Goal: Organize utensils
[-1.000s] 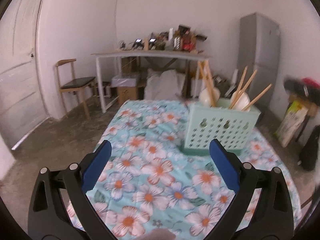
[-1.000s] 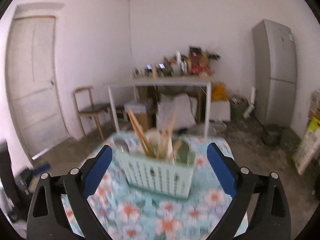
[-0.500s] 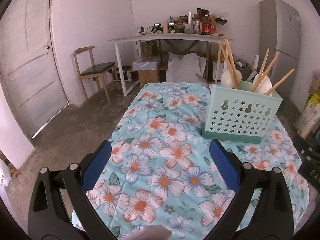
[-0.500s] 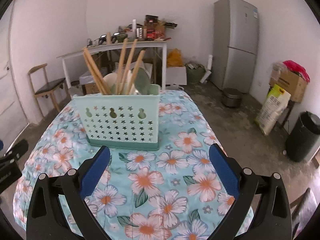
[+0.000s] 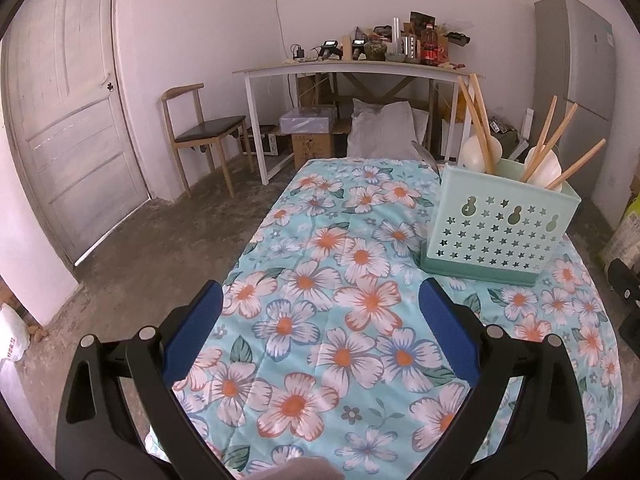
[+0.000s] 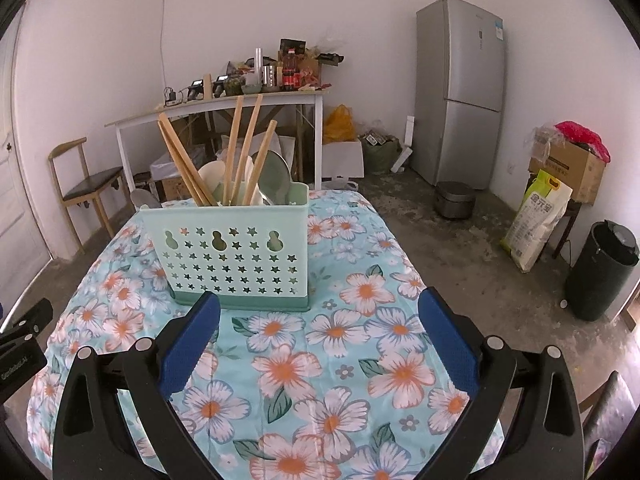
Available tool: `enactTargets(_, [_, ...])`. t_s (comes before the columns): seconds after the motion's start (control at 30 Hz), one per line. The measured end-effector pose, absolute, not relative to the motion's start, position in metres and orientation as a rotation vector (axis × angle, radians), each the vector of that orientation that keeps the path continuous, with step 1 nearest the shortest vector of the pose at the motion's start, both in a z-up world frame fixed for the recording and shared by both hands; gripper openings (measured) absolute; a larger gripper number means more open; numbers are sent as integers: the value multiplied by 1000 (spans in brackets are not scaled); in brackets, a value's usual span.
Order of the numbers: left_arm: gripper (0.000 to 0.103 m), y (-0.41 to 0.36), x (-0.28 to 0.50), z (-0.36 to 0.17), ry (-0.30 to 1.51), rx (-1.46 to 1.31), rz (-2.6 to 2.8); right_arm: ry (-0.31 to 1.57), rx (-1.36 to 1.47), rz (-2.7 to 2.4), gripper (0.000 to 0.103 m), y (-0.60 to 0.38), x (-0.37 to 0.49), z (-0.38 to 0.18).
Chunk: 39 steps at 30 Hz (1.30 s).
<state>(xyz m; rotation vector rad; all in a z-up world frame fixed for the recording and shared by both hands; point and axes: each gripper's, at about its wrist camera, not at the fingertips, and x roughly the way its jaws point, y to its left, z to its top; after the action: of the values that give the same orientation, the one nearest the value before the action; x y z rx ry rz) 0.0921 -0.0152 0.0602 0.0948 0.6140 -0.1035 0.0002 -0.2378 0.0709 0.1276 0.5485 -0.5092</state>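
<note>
Both tongs are sitting wide apart and holding nothing, and the green basket [image 6: 236, 254] of upright chopsticks [image 6: 244, 148] is standing just ahead of the right tongs [image 6: 318, 334], farther from the left tongs [image 5: 320, 334].

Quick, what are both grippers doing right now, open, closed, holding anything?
Left gripper: open, holding nothing, above the tablecloth.
Right gripper: open, holding nothing, facing the utensil basket.

Grey fridge [image 6: 460, 92], wooden chair [image 5: 200, 132]
</note>
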Motion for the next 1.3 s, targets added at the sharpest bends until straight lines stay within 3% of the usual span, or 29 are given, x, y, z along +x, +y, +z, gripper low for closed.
enactTargets(1.3, [95, -14, 94, 57, 618, 97, -115, 551, 133, -490, 96, -233, 3, 72])
